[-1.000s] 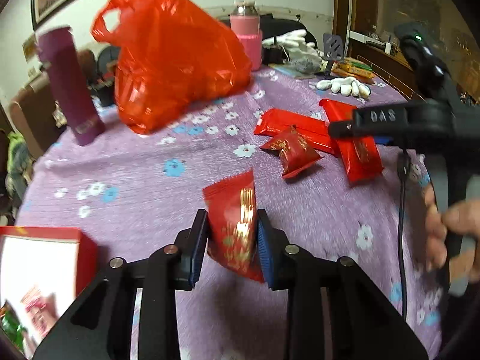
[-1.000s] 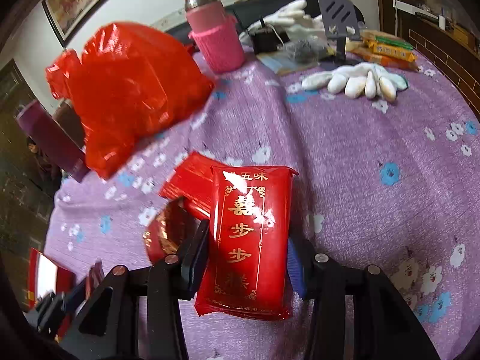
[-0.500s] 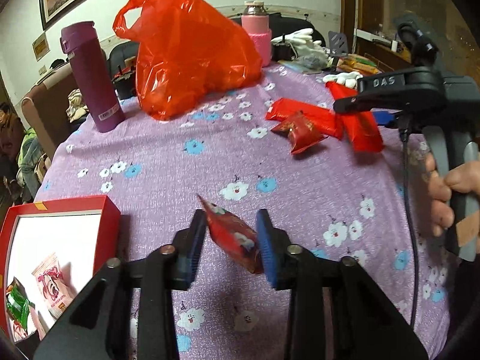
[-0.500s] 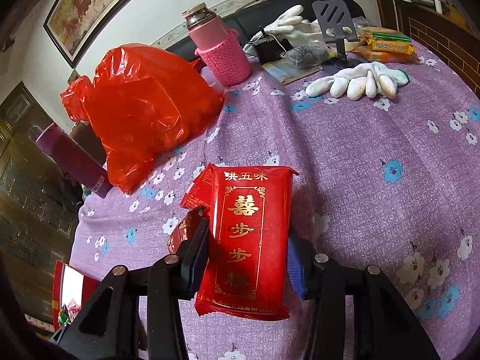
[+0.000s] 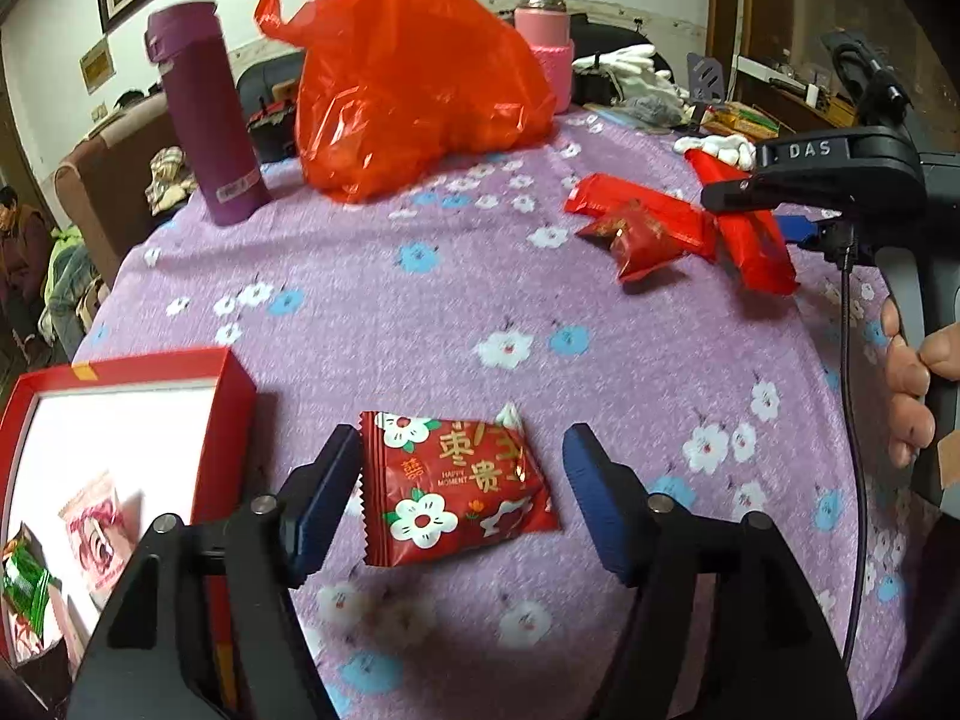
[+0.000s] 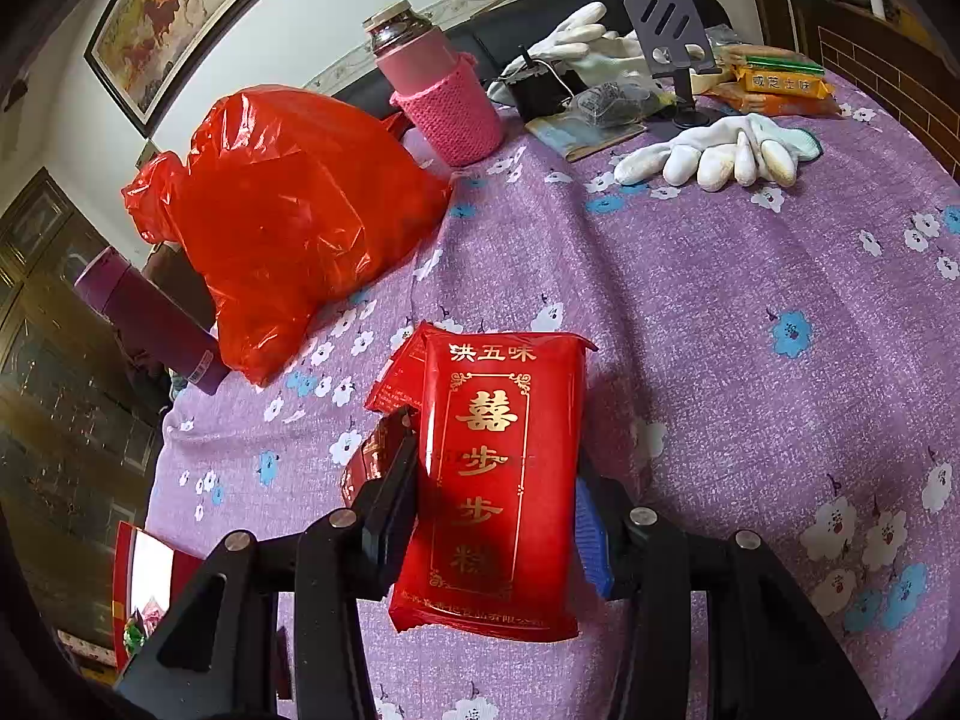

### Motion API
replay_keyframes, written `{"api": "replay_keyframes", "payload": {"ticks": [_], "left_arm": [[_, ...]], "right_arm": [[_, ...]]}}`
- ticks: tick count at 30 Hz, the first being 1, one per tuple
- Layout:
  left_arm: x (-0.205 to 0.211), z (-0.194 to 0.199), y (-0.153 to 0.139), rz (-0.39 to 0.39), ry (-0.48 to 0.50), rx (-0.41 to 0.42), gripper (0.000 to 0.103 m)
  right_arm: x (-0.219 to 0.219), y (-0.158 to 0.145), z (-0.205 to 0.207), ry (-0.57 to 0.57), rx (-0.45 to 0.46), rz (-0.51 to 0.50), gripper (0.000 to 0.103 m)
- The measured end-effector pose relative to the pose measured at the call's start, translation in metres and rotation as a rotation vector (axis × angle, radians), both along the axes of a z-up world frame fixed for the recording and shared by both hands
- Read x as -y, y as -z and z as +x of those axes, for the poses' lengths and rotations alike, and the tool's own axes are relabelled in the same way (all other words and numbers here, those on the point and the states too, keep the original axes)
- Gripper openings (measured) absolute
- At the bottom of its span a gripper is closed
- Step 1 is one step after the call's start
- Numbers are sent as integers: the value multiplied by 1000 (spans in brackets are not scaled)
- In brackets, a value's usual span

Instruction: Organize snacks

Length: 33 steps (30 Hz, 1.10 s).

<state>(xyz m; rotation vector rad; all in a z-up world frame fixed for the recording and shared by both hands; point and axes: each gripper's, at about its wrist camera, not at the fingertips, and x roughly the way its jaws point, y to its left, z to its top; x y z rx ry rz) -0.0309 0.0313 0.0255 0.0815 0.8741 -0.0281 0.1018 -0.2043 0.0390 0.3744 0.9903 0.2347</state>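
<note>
Between the spread jaws of the left gripper (image 5: pixel 462 498) lies a flowered snack packet (image 5: pixel 456 486), unheld, right of the red box (image 5: pixel 231 384). Right gripper (image 6: pixel 498 510) pinches a long red pack (image 6: pixel 498 474); boxing comes next.

left wrist: low over tablecloth (image 5: pixel 420 300) | right wrist: likewise | shared: red bag (image 5: pixel 408 72)

A purple tablecloth (image 5: pixel 420 312) printed with white and blue flowers. A red packet (image 5: pixel 456 486) bears white flowers and gold characters. A long red pack (image 6: pixel 495 474) carries gold characters in a gold frame. A translucent red bag (image 5: pixel 402 72), a plum flask (image 5: pixel 204 114), a pink knitted sleeve (image 6: pixel 447 114), white gloves (image 6: pixel 714 150), a red box (image 5: pixel 120 420) with white inside.
</note>
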Motion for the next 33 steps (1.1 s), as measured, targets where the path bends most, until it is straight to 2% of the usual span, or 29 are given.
{"api": "replay_keyframes", "payload": {"ticks": [5,8,12,18,20,28,31,33], "left_arm": [[-11,-8,6,-51,-21,-65,72],[-14,-10,3,-81,-39,-65,72],[-11,-6,6,-49,-43,-70,73],[-13,5,15,-65,-64,-89,73],[-12,9,15,-50,-66,-84,73],[-11,15,9,-69,-53,-49,73],[-10,17,12,-72,-39,-54,61],[-11,17,12,-78,-39,-57,61]], "right_arm": [[-3,-1,0,-9,0,0,47],[-3,0,-1,-10,-1,2,47],[-3,0,-1,-10,-4,4,47],[-5,1,0,-15,-7,0,47],[-5,2,0,-16,-9,0,47],[-6,3,1,-17,-14,-2,47],[-7,3,1,-19,-13,-3,47],[-6,3,1,-17,-14,-4,47]]}}
